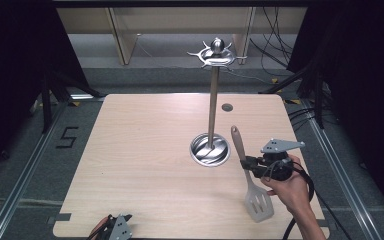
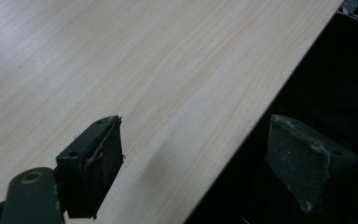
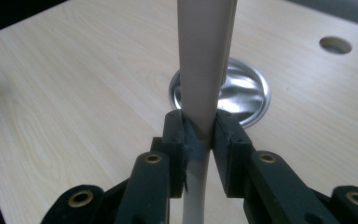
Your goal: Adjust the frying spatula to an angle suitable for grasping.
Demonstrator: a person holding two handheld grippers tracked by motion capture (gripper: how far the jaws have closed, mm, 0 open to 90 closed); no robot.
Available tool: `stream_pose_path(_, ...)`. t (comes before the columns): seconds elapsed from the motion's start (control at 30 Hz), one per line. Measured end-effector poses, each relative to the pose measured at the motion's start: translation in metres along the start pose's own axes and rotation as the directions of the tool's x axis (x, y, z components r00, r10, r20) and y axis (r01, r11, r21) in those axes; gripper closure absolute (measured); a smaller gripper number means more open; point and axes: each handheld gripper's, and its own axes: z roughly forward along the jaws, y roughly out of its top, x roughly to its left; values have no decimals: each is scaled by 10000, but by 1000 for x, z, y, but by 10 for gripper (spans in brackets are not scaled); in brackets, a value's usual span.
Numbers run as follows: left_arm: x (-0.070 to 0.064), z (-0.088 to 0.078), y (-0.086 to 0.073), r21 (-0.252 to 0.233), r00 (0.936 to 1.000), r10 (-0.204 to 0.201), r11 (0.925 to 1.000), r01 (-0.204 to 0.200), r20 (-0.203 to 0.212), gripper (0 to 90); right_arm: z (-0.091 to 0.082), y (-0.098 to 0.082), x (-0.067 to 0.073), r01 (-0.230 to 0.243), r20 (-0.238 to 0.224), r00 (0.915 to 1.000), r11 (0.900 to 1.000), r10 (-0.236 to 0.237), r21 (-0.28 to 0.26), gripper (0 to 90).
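Spatula: while pinched at mid-handle, hangs at 4 o'clock of the stand's base, slotted blade low, above the worktop.
Risk: could swing or slip in the narrow grip; could knock the pole.
Right gripper: pressed onto the beige, smooth handle.
Stand: shiny steel, round dished base, hooked crown.
Left gripper: spread, at 7 o'clock edge.

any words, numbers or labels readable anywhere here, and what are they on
"5" – a dark numeral marked on the grey floor left of the table, in the high view.
No other text: the spatula, the metal stand and both grippers carry no readable lettering.
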Motion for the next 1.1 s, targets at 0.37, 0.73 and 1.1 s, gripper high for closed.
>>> stream_pose_path(0.37, 1, -1, 0, 33, 9999, 38, 10000, -37, -138, 179, -9, -4, 5, -255, -151, 9996, 9912, 238, -1297, 762)
stream_pose_path(0.73, 0, 0, 0, -53, 9999, -151, 9999, 151, -21, 179, -16, -4, 5, 230, -103, 9996, 9656, -265, -2592, 762)
stream_pose_path(1.1, 0, 0, 0, -116, 10000, -80, 9999, 80, 25, 179, -27, 5, 9, 248, -142, 9994, 9437, -313, -3299, 762)
